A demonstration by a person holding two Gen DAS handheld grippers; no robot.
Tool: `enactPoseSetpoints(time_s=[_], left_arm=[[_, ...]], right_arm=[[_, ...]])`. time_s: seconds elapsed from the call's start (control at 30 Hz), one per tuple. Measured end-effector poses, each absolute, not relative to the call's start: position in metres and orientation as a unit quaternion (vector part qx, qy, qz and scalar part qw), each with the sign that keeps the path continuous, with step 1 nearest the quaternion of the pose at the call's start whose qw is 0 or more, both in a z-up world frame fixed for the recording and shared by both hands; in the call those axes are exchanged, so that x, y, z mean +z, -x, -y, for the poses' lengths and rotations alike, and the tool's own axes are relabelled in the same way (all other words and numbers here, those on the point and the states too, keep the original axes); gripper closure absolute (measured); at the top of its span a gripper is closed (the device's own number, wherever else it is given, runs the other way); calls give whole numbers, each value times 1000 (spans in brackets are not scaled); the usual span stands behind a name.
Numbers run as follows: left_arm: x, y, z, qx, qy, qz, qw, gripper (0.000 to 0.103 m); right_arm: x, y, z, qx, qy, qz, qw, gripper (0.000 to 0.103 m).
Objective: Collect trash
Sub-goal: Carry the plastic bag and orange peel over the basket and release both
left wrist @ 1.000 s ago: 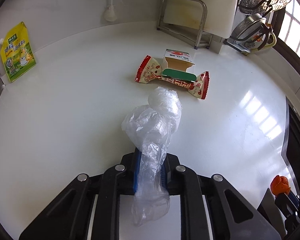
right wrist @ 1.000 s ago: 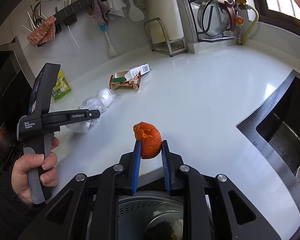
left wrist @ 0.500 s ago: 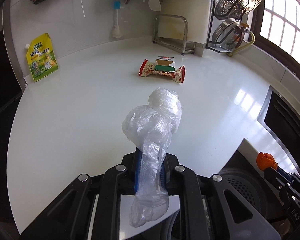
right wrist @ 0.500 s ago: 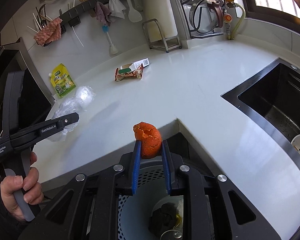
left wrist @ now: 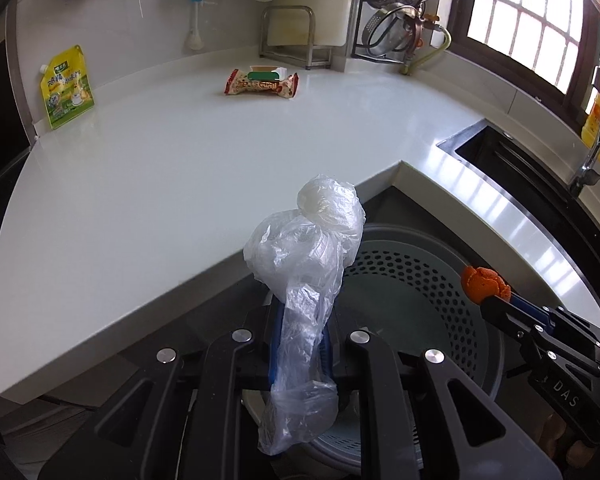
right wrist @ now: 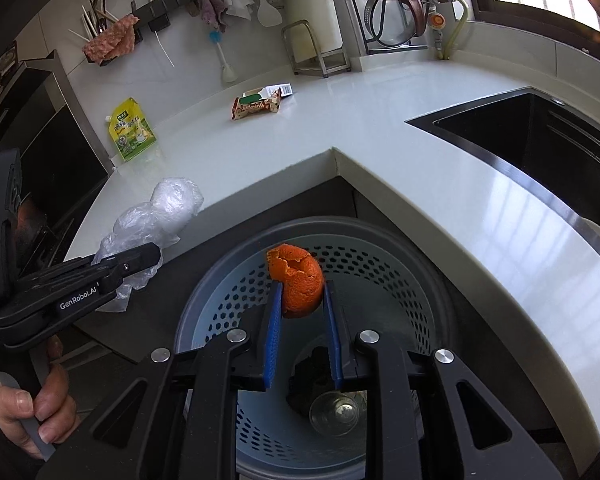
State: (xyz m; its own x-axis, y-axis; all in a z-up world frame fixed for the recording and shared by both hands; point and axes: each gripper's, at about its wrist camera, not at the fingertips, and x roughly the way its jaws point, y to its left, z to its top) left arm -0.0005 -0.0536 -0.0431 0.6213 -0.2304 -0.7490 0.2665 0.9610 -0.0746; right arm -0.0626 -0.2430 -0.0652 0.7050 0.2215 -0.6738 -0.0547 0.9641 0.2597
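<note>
My left gripper [left wrist: 300, 316] is shut on a crumpled clear plastic bag [left wrist: 306, 240], held at the near rim of a grey perforated trash bin [left wrist: 420, 248] below the counter corner. The bag also shows in the right wrist view [right wrist: 156, 216]. My right gripper [right wrist: 300, 292] is shut on an orange peel [right wrist: 298, 284], held over the open bin [right wrist: 396, 276]. The peel shows in the left wrist view [left wrist: 485, 283] too. On the white counter lie a red snack wrapper [left wrist: 262, 86] with a small carton [left wrist: 266, 70] and a yellow-green pouch [left wrist: 66, 86].
A black sink [right wrist: 540, 140] is set in the counter on the right. A metal rack [left wrist: 290, 36], pot lids [left wrist: 400, 20] and hanging utensils line the back wall. The bin holds dark trash and a glass jar [right wrist: 334, 414].
Both grippers have pulled back from the counter and now hang over the bin, each still holding its item. The bin is in full view below them.
</note>
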Motion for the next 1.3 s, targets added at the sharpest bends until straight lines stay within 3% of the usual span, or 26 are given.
enactPoseSetpoints(time_s=[0.4,0.93,1.03,1.1,1.3], left_arm=[[-77,21,70,-151,-42,-448,880,88],[-80,15,72,-158,-41,-464,871,83],[-80,15,73,-159,-40,-464,871,70],[-80,17,73,-159,-40,-461,872,52],[-82,18,72,-158,-44,-460,872,46]], right_arm=[[-87,88,240,60,-104,-390,913,83],[-95,82,242,57,-112,-399,908,81],[-93,84,243,55,-112,-395,910,71],[-91,86,245,52,-115,-389,913,63],[-91,86,248,49,-121,-390,911,62]])
